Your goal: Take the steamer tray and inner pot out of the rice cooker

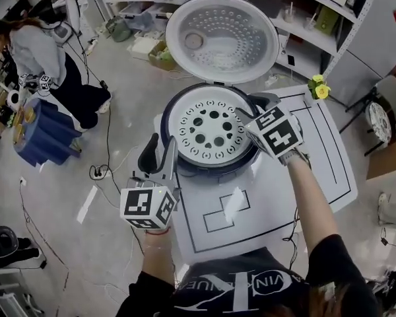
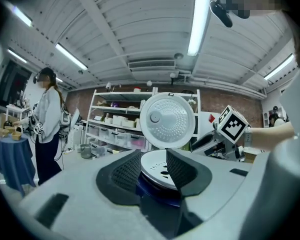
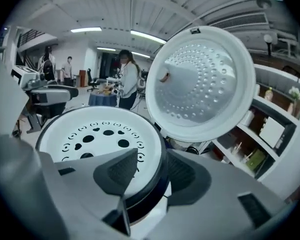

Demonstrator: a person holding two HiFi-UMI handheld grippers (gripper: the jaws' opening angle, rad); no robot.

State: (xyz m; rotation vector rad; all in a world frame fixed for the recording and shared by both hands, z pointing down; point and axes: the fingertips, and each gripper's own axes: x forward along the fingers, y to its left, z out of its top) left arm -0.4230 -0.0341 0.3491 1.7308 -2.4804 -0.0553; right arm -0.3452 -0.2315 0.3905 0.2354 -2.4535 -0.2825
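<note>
white mat [image 1: 264,223] with black outlines covers the table; grey floor around it, shelving behind.

rice cooker [image 1: 210,171] sits at the mat's far edge, dark blue body. lid [image 1: 222,38] is swung fully up and back, with its perforated inner face toward the camera.

steamer tray [image 1: 208,127] is seated in the cooker's mouth: white, round, ringed with holes, level with the rim. inner pot is under it, not visible.

person [image 1: 46,58] stands at far left beside a blue draped stand [image 1: 46,134].

right gripper [image 3: 151,159] comes in over the cooker's right side, tilted down. fingers stand wide apart and straddle the rim, one pad over the tray's edge, the other outside the cooker wall. neither pad is pressed on anything, nothing held.

left gripper [image 2: 153,156] is held level at the cooker's near-left side, just short of it. fingers are well apart and empty, with the cooker and tray seen through the gap ahead.

small yellow flowers [image 1: 320,88] stand at the mat's far right corner.
</note>
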